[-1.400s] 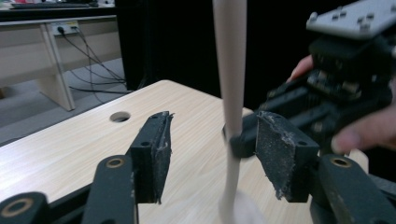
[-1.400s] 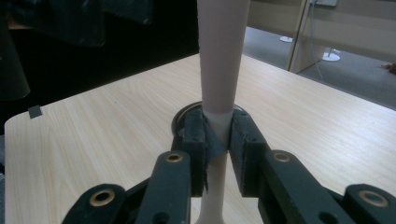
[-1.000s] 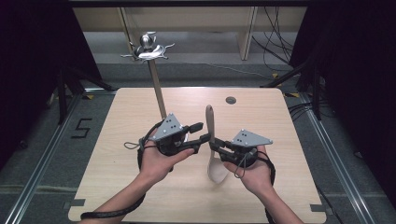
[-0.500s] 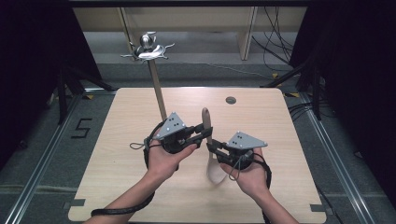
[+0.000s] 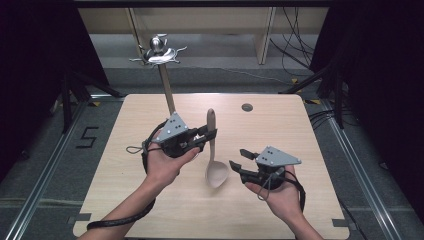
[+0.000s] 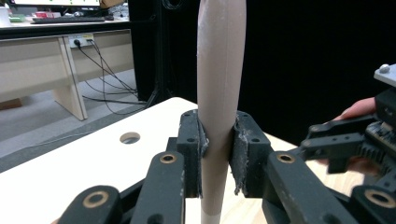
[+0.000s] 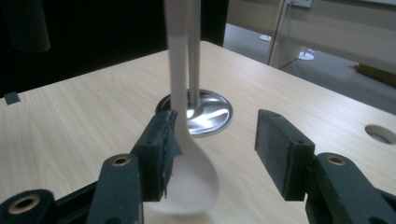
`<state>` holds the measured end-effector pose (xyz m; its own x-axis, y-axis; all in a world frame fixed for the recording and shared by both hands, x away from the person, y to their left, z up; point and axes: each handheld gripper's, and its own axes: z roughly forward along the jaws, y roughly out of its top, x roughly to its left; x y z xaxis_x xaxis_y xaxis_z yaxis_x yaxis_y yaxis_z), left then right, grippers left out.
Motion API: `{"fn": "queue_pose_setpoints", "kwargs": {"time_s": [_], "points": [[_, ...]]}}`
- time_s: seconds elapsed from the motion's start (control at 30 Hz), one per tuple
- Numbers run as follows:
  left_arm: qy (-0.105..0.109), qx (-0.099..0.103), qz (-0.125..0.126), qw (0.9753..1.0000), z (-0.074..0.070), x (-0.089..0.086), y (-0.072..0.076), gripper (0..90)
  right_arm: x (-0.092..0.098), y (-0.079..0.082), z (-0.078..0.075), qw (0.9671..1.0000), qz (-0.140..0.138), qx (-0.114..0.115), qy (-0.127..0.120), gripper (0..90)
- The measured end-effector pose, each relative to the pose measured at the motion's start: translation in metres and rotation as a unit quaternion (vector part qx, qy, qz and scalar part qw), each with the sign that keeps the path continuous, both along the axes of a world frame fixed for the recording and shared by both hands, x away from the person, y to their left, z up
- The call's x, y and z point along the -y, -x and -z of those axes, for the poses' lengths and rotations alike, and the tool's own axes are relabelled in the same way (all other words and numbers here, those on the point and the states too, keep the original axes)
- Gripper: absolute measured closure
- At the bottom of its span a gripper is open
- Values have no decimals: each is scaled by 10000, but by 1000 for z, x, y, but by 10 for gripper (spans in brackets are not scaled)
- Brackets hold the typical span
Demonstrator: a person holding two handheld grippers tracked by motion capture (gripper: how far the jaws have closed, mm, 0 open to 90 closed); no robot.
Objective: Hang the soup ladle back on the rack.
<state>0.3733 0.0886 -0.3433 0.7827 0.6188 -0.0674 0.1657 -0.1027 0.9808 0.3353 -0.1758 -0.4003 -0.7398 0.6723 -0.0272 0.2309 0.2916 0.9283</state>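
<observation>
Your left gripper (image 5: 207, 136) is clamped on the handle of the wooden spoon (image 5: 214, 155) — in the left gripper view both pads pinch the shaft about midway and the spoon hangs upright, bowl down. Your right gripper (image 5: 239, 161) has let go: 0.5 s ago it sat tight against the spoon's lower part, now it's pulled back to the right of the spoon's bowl w/ its jaws spread wide. In the right gripper view 1 pad (image 7: 161, 149) is just beside the bowl, the other stands well apart, nothing between them.

So the handover looks done — the spoon is carried by the left alone, lifted clear of the table (image 5: 300, 150), with the bowl hanging low above it. My read: the right hand is free now.

Relative to the spoon: the metal stand (image 5: 167, 90) w/ its hooked top rises just behind and left of it, and its round steel base (image 7: 210, 112) lies right behind the bowl in the right gripper view. The table's round hole (image 5: 247, 107) lies behind and right, well apart.

Likely next: hang the spoon on the stand's top, approx. up and left. Watch the grip — 1 pinch on a round tapered shaft could let it swivel.
</observation>
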Motion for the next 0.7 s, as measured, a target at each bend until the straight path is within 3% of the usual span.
{"fn": "queue_pose_setpoints", "kwargs": {"time_s": [0.1,0.13,0.2,0.27,0.33,0.4,0.43,0.5,0.53,0.57,0.6,0.67,0.7], "points": [[-54,30,-66,10000,-2,-5,0,744,10,0,4,9997,85,-109,-179,468],[-54,30,-66,10000,-2,-5,0,744,13,2,5,9991,206,-290,-227,465],[-58,36,-136,9999,-5,-9,0,744,20,-1,7,9991,261,-234,-247,455],[-60,45,-183,9998,-7,-11,-1,744,23,-2,10,9983,332,-362,-326,448],[-69,64,-229,9997,-8,-11,-2,744,27,-4,12,9988,348,-225,-255,442],[-102,86,-287,9995,-10,-12,-3,745,28,-2,15,9974,384,-479,-387,441],[-115,95,-310,9994,-10,-12,-3,745,30,-3,15,9976,388,-498,-286,441],[-126,107,-351,9992,-12,-12,-3,744,34,-5,16,9985,411,-319,-190,441],[-113,108,-372,9992,-13,-12,-4,744,34,-4,17,9971,508,-487,-279,441],[-98,99,-401,9991,-14,-12,-4,744,33,-5,18,9968,495,-491,-387,441],[-92,97,-419,9990,-14,-12,-4,744,35,-4,18,9960,624,-530,-367,441],[-86,92,-468,9988,-16,-13,-5,744,38,-6,19,9962,582,-547,-347,440],[-85,98,-497,9987,-17,-14,-6,744,38,-3,18,9941,707,-729,-386,440]]}}
